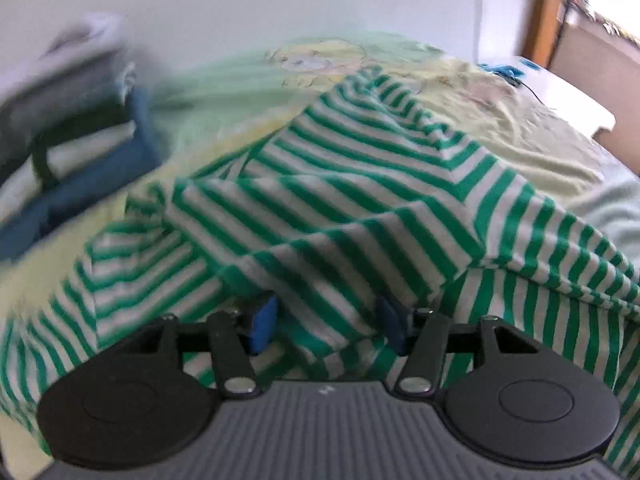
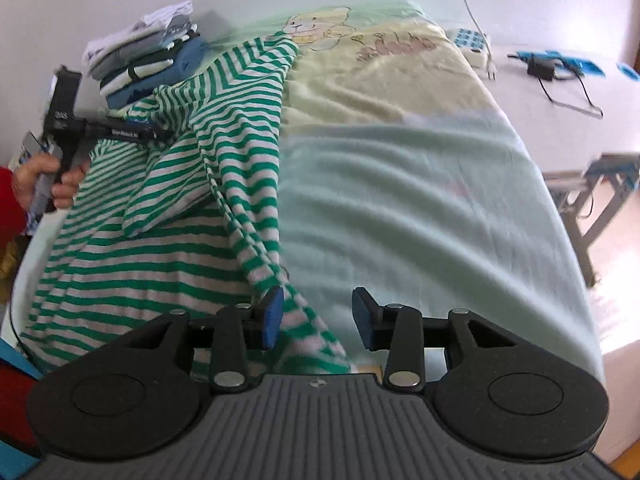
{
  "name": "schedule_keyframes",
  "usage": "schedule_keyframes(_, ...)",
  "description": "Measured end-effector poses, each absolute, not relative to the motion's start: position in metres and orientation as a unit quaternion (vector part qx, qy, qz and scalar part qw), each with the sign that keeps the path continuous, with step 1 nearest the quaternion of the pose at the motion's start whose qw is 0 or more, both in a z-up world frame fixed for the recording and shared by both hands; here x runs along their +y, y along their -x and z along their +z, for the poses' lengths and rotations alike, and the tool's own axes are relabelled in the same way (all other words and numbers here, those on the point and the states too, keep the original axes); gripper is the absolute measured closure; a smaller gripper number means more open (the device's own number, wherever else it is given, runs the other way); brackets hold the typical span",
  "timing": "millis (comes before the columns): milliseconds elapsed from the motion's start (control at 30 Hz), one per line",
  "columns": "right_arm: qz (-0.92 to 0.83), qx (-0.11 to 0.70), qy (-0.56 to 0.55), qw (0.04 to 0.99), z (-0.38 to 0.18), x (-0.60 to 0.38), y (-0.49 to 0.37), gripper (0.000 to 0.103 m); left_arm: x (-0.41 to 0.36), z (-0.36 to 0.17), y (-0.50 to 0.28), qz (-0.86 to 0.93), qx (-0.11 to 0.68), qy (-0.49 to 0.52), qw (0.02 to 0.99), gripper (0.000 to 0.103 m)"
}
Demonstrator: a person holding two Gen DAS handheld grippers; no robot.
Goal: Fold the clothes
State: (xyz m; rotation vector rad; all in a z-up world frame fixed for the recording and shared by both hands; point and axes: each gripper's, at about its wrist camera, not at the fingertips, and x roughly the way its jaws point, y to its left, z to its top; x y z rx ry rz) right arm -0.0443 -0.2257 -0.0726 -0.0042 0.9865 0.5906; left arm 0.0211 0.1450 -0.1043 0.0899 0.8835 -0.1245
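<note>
A green-and-white striped garment (image 1: 340, 200) lies crumpled on the bed. In the right wrist view the striped garment (image 2: 160, 240) covers the bed's left half, with a long sleeve running down toward me. My left gripper (image 1: 328, 326) has its blue pads apart, with a loose fold of the cloth draped between them. A hand (image 2: 52, 184) holds that left gripper (image 2: 160, 134) at the garment's far left. My right gripper (image 2: 319, 318) stands open over the sleeve end. The cloth touches its left pad (image 2: 272, 318), and the right pad is clear of it.
The bed wears a pale green blanket (image 2: 400, 200) and a yellow bear-print one (image 2: 380, 80). A stack of folded clothes (image 2: 148, 60) sits at the far left against the wall. A white surface with a black charger (image 2: 540, 68) and cables lies right.
</note>
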Motion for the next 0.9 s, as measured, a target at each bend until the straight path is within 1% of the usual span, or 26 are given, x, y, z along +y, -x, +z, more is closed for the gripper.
schedule_keyframes(33,0.275,0.469,-0.002,0.839,-0.075,-0.227,0.048,0.062,0.145,-0.103,-0.017,-0.059,0.428,-0.039,0.901,0.060)
schedule_keyframes(67,0.274,0.471,-0.008,0.839,-0.076,-0.228,0.051,0.062,0.144,-0.101,-0.013,-0.063,0.432,-0.035,0.899,0.065)
schedule_keyframes(100,0.274,0.473,-0.015,0.837,-0.076,-0.230,0.053,0.062,0.141,-0.098,-0.009,-0.069,0.436,-0.030,0.897,0.075)
schedule_keyframes(133,0.277,0.473,-0.022,0.836,-0.077,-0.232,0.056,0.067,0.137,-0.097,-0.005,-0.076,0.440,-0.030,0.894,0.077)
schedule_keyframes(200,0.283,0.474,-0.023,0.833,-0.079,-0.236,0.061,0.083,0.126,-0.096,0.003,-0.084,0.450,-0.041,0.888,0.077)
schedule_keyframes(233,0.285,0.476,-0.015,0.832,-0.079,-0.236,0.063,0.093,0.120,-0.096,0.007,-0.085,0.455,-0.050,0.885,0.077)
schedule_keyframes(300,0.297,0.468,0.008,0.832,-0.077,-0.233,0.071,0.093,0.108,-0.090,0.015,-0.090,0.459,-0.076,0.880,0.077)
schedule_keyframes(333,0.307,0.464,0.010,0.831,-0.074,-0.233,0.075,0.093,0.102,-0.083,0.022,-0.091,0.449,-0.089,0.884,0.076)
schedule_keyframes(367,0.318,0.461,0.009,0.829,-0.071,-0.233,0.078,0.088,0.096,-0.074,0.028,-0.090,0.433,-0.101,0.891,0.073)
schedule_keyframes(400,0.328,0.461,0.010,0.824,-0.070,-0.233,0.082,0.086,0.090,-0.066,0.033,-0.092,0.418,-0.110,0.897,0.068)
schedule_keyframes(433,0.338,0.463,0.010,0.819,-0.069,-0.234,0.085,0.083,0.082,-0.060,0.039,-0.102,0.405,-0.119,0.901,0.056)
schedule_keyframes(467,0.345,0.460,0.011,0.818,-0.068,-0.236,0.088,0.082,0.074,-0.055,0.043,-0.120,0.395,-0.128,0.902,0.050)
schedule_keyframes(500,0.337,0.455,0.009,0.824,-0.067,-0.240,0.090,0.082,0.065,-0.050,0.047,-0.138,0.384,-0.137,0.902,0.041)
schedule_keyframes(533,0.326,0.451,0.007,0.831,-0.066,-0.245,0.092,0.080,0.054,-0.049,0.050,-0.154,0.376,-0.156,0.900,0.039)
schedule_keyframes(633,0.288,0.463,-0.010,0.838,-0.072,-0.263,0.091,0.077,0.015,-0.061,0.053,-0.191,0.353,-0.254,0.880,0.039)
schedule_keyframes(733,0.258,0.476,-0.043,0.840,-0.081,-0.277,0.094,0.066,-0.008,-0.078,0.044,-0.206,0.345,-0.319,0.858,0.039)
schedule_keyframes(767,0.252,0.480,-0.058,0.838,-0.084,-0.280,0.096,0.066,-0.013,-0.083,0.039,-0.210,0.348,-0.334,0.850,0.039)
schedule_keyframes(833,0.241,0.488,-0.089,0.834,-0.090,-0.287,0.100,0.066,-0.021,-0.092,0.029,-0.208,0.355,-0.357,0.839,0.035)
schedule_keyframes(900,0.237,0.484,-0.117,0.834,-0.095,-0.291,0.107,0.066,-0.022,-0.097,0.021,-0.204,0.361,-0.361,0.835,0.034)
